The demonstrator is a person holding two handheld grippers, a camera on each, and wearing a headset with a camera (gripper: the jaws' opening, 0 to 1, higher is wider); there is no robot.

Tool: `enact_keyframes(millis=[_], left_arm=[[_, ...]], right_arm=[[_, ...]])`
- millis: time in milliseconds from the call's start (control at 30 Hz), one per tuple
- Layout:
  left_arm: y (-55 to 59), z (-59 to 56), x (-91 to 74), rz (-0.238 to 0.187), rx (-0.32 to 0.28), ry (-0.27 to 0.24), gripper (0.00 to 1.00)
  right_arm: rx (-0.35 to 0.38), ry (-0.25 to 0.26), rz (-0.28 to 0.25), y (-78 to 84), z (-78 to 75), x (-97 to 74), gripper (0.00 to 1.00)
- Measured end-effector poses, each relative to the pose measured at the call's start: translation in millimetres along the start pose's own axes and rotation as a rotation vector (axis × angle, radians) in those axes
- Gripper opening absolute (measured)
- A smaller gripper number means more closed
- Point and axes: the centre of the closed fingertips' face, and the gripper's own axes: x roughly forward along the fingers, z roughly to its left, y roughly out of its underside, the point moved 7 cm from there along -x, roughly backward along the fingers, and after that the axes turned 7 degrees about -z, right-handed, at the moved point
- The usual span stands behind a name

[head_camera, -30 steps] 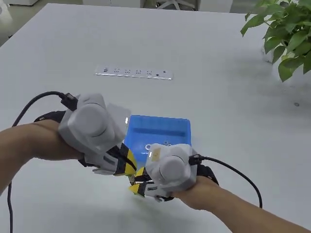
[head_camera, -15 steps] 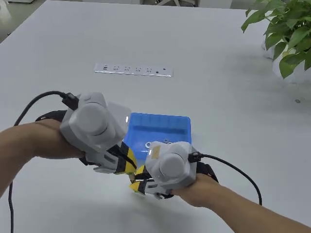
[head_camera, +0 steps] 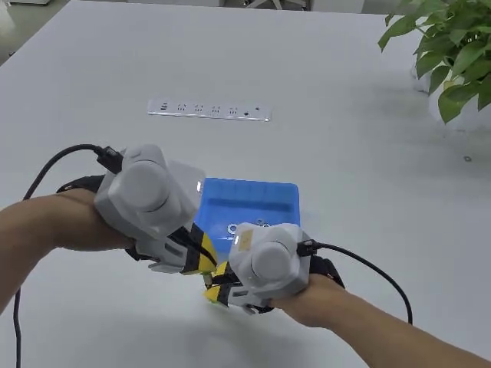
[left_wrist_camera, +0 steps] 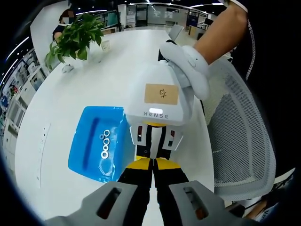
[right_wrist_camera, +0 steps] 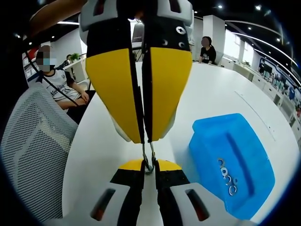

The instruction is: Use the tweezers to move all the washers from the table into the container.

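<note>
The right gripper (right_wrist_camera: 149,165) sits at the near edge of the blue container (right_wrist_camera: 244,141). Its jaws are drawn narrow, with the end of the thin metal tweezers (right_wrist_camera: 148,157) pinched between the tips. The left gripper (left_wrist_camera: 151,164) meets it nose to nose, just left of the container's near corner. Its yellow jaws are pressed to a slit around the tweezers' other end. A short row of washers (right_wrist_camera: 225,176) lies inside the container, along its floor. A white power strip (head_camera: 209,110) lies beyond the container on the table (head_camera: 307,92). A leafy plant (head_camera: 449,54) stands far off to the container's right.
</note>
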Motion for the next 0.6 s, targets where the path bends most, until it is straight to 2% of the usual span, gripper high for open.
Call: enact_keyframes(millis=[267,600], left_arm=[[-3.7,-2.7,-3.2,-0.005,0.004,-0.003,0.05],[-19.3,-2.2,-13.3,-0.021,0.028,-0.013,0.05]], right_arm=[[-0.022,-0.008,0.010,-4.0,1.7,-3.5,0.10],[-0.036,0.000,0.010,-16.3,-0.1,-16.7,0.10]])
